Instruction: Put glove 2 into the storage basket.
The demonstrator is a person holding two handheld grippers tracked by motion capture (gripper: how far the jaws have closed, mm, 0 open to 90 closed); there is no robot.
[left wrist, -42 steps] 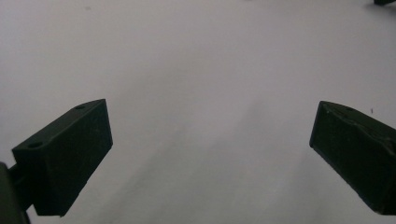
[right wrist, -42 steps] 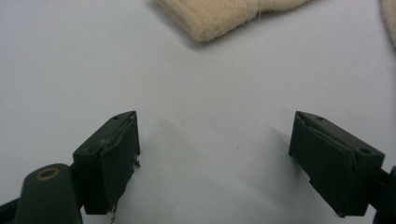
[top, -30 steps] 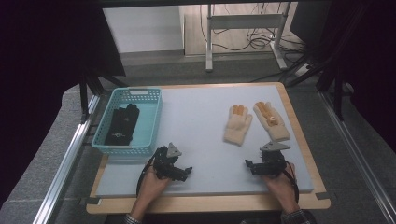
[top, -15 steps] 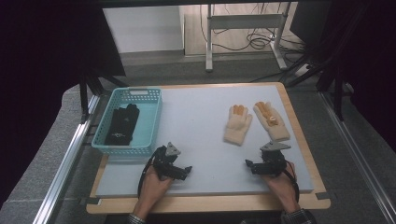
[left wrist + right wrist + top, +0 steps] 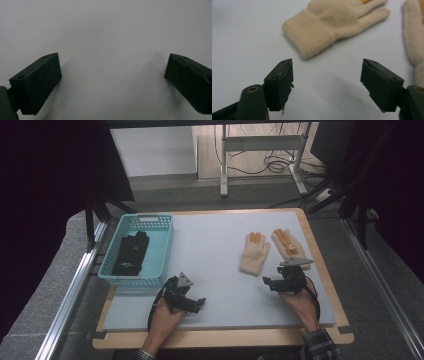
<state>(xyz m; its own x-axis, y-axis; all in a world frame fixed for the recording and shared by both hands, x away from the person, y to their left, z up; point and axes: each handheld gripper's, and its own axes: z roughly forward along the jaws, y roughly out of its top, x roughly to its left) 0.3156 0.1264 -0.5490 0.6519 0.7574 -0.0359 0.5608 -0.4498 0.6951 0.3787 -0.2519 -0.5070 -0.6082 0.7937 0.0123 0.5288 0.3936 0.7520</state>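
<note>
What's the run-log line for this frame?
left gripper: open, empty, over bare mat | right gripper: open, empty, short of cream gloves | basket: holds black gloves

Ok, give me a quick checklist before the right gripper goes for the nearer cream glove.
1. Right gripper jaws wide apart and holding nothing: ok.
2. Nearer glove lies flat ahead of the jaws, cuff toward them: ok.
3. Second glove lies apart from the first: ok.
4. Left gripper open, over bare mat, out of the way: ok.
5. Basket has room beside the black gloves: ok.
6. Gripper already touching the glove: not ok.
</note>
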